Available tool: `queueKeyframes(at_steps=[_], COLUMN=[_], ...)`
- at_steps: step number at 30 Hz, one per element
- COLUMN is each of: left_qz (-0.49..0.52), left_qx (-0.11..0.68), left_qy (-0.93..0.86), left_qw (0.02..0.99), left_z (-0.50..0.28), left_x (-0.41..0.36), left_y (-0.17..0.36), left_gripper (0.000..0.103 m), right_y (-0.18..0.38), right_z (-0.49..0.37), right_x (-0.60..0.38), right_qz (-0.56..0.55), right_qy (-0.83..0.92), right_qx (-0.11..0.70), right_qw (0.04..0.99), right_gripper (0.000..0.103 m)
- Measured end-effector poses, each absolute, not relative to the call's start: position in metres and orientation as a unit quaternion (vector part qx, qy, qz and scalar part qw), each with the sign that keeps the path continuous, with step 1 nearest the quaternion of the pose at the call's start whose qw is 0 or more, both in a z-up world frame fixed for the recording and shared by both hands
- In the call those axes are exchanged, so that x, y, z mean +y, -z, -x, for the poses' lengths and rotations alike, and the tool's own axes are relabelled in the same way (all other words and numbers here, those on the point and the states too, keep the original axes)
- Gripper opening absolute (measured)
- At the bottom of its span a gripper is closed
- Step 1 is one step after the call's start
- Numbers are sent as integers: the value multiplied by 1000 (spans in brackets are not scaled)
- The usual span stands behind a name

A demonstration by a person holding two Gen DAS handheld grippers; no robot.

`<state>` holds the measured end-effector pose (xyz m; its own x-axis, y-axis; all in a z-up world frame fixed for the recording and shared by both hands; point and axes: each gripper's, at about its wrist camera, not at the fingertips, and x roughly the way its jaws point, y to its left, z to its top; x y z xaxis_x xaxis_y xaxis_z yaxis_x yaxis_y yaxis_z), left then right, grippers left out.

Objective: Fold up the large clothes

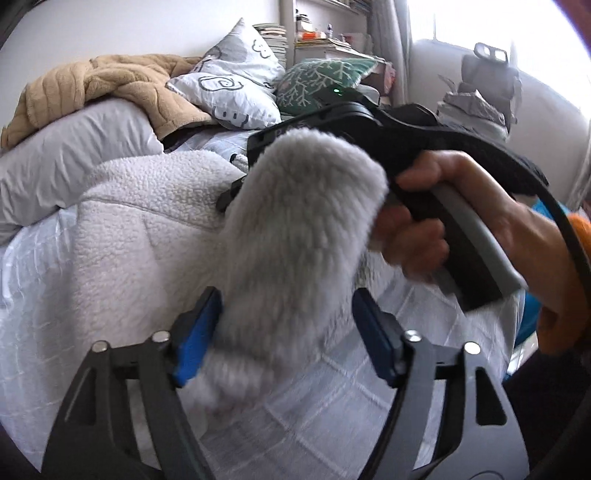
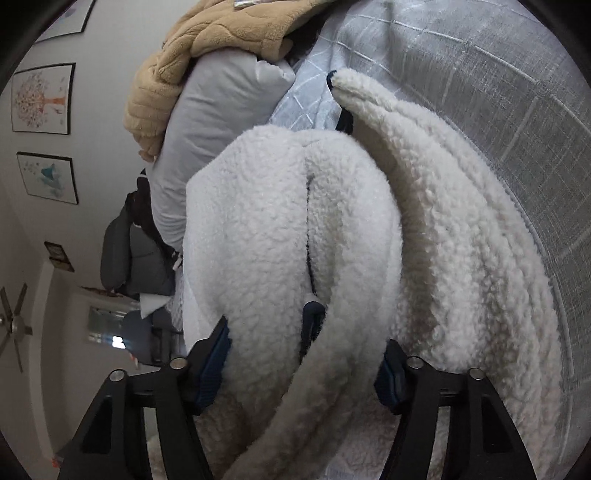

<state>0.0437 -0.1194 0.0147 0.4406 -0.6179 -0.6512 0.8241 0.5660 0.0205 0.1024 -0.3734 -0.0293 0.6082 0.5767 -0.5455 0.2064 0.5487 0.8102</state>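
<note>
A large cream fleece jacket (image 1: 147, 229) lies on the grey checked bedspread (image 1: 332, 398). One fluffy part of it (image 1: 295, 229) is lifted, runs up between my left gripper's blue pads (image 1: 201, 334) and drapes over my right gripper's body (image 1: 388, 125), held by a hand. My left gripper (image 1: 286, 336) is open around this part. In the right wrist view the fleece jacket (image 2: 277, 229) fills the middle, and my right gripper (image 2: 304, 356) has its jaws wide with bunched fleece between them; whether it pinches the fleece is unclear.
A tan blanket (image 1: 92, 85) lies over a grey pillow (image 1: 66, 155) at the bed's head, with patterned pillows (image 1: 236, 81) and a green cushion (image 1: 321, 79). Shelves with books (image 1: 325, 33) stand behind. Framed pictures (image 2: 40, 99) hang on the wall.
</note>
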Motion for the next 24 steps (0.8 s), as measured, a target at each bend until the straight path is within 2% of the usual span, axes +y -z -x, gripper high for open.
queueKeyframes(at_steps=[4,7,13,16,21,24], left_qz=[-188,-194,-111,-36,68,135], left_qx=[294,284,253,248,324,402], left_qy=[417,400,381,372,344,325], left_qw=[839,850,882,894,879,845], left_z=[-46,-47,-62,-78,-127,-164], left_x=[-105,-92,-49,-24,-6,-7], left_y=[-20,-26,-60,-72,-53,-23], left_gripper=[76,76,77,84,85,85], right_y=[19,3,-57,-76,-49,-8], right_z=[-95,-91,-75,-60,-39,-36], right_x=[-369,-361,-361,-378,-435,-457], right_qz=[-431,-402,-375,-374,-419,-424], right_qy=[-102,-87,-106,-107,-50,-2], right_qx=[420,413,334,298,301,352], right_qw=[792,813,858,872,855,834], right_gripper=[41,35,31,31,31,35])
